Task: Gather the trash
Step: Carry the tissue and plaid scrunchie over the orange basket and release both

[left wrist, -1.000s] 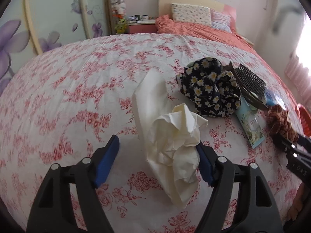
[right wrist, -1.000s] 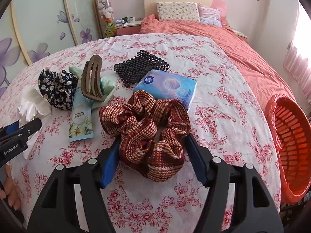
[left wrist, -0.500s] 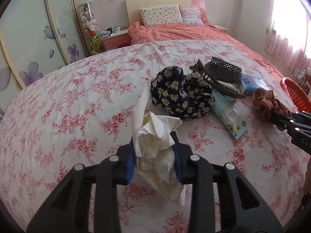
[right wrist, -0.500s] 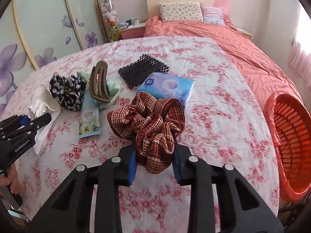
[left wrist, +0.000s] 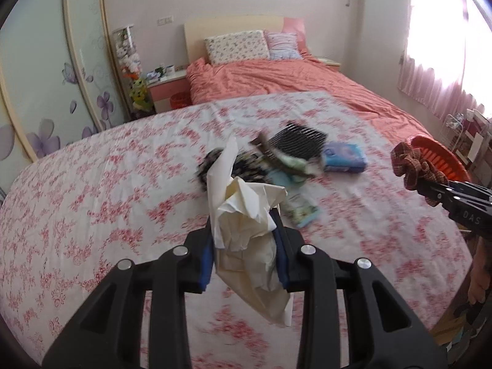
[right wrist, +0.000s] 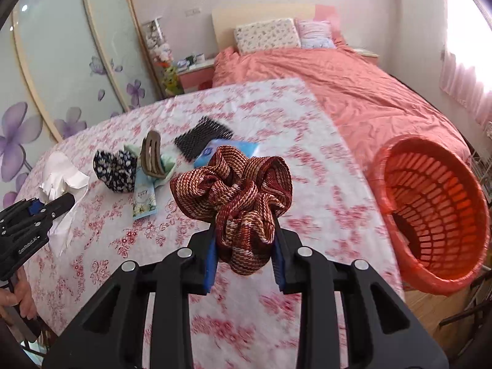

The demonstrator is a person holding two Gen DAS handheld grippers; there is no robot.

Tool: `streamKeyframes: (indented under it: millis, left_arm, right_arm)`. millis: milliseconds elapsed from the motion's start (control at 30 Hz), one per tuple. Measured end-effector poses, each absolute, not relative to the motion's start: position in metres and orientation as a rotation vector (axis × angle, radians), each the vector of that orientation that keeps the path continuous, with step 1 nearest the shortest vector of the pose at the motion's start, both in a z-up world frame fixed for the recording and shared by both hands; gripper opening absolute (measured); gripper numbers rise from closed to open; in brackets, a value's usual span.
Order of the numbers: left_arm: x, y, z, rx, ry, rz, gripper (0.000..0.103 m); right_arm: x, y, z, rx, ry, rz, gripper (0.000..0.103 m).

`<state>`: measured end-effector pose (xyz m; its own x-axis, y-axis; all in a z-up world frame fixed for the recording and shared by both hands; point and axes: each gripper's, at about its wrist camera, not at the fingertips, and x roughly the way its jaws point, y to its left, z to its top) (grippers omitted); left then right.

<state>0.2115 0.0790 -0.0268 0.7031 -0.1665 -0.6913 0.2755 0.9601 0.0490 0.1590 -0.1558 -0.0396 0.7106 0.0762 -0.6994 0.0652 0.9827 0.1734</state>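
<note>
The left gripper (left wrist: 246, 246) fingers clench crumpled white tissue (left wrist: 246, 215) above the floral bedspread (left wrist: 92, 215); the right gripper (right wrist: 244, 252), stamped "DAS", clenches a red-brown scrunchie (right wrist: 236, 190). Farther off lie a blue packet (left wrist: 344, 156), writing unreadable, and the orange basket (right wrist: 430, 209) beside the bed.

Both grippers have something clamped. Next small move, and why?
Probably carry the right gripper rightward over the orange basket before releasing. It is shut on the red plaid scrunchie, which hangs clear of the floral sheet, and the basket's open mouth sits just off the bed's right edge. The left gripper, shut on the crumpled tissue, is farther away and can follow.
</note>
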Motion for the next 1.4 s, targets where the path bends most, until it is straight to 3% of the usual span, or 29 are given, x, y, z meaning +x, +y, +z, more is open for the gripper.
streamKeyframes:
  millis: [467,1033,1133,1267,1400]
  left_arm:
    - [0.182,-0.081,0.021,0.200,0.637,-0.553,0.033]
    - [0.221,-0.282,-0.025,0.237,0.699,-0.878,0.035]
    - [0.236,-0.297,-0.043,0.240,0.733,-0.870,0.039]
    - [0.255,-0.300,-0.061,0.238,0.765,-0.823,0.057]
    - [0.268,-0.289,-0.075,0.242,0.794,-0.780,0.063]
  right_arm:
    - [0.114,-0.270,-0.006,0.288,0.640,-0.172,0.030]
    - [0.107,-0.385,-0.037,0.420,0.631,-0.324,0.030]
    - [0.111,-0.398,-0.044,0.451,0.629,-0.312,0.035]
    - [0.118,-0.410,-0.054,0.470,0.621,-0.319,0.053]
    - [0.125,-0.409,-0.064,0.475,0.645,-0.314,0.057]
